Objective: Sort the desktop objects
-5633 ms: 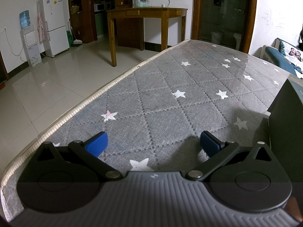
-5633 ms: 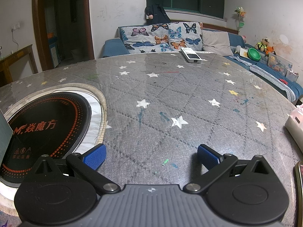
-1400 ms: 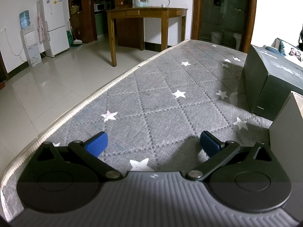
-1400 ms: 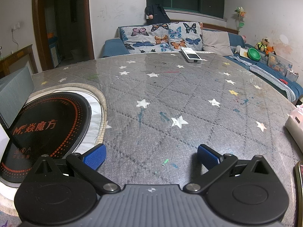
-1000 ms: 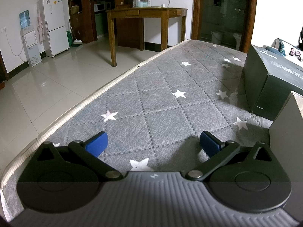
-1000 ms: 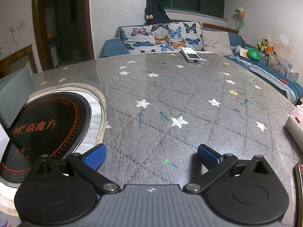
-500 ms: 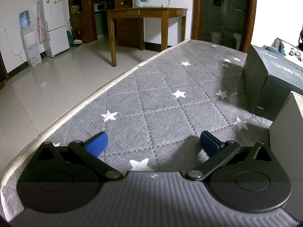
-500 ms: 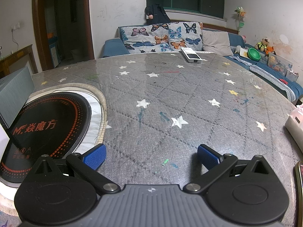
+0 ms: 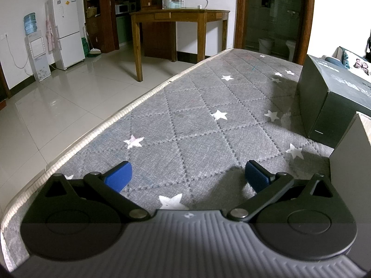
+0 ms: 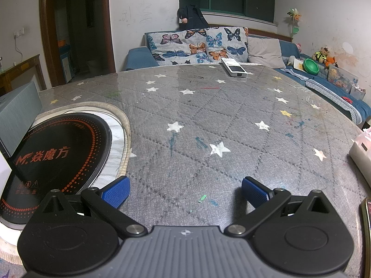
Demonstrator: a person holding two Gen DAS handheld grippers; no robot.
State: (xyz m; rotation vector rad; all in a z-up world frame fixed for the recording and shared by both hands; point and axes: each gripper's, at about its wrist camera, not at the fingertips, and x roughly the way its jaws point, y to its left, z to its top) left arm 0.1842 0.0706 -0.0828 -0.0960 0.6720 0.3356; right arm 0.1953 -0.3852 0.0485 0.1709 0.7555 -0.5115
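Left wrist view showed a dark green rectangular cardboard box (image 9: 329, 106) standing on the grey star-quilted desk (image 9: 197, 120) at about two o'clock, with a paler grey box panel (image 9: 350, 153) just beside it at three o'clock; likely they were grouped there as containers for sorting. The left claw (image 9: 186, 175) hung low over the desk with its blue pads spread wide and nothing between them, well apart from both boxes.

Right wrist view gave what the other could not: a white slab-shaped remote-like device (image 10: 233, 67) near the far edge at one o'clock, a black round induction cooktop with orange lettering (image 10: 58, 155) at nine o'clock, and a cream tissue box (image 10: 361, 153) at the three o'clock margin. The right claw (image 10: 184, 191) was likewise fully parted and empty, poised over bare quilting, probably waiting to choose a first item.
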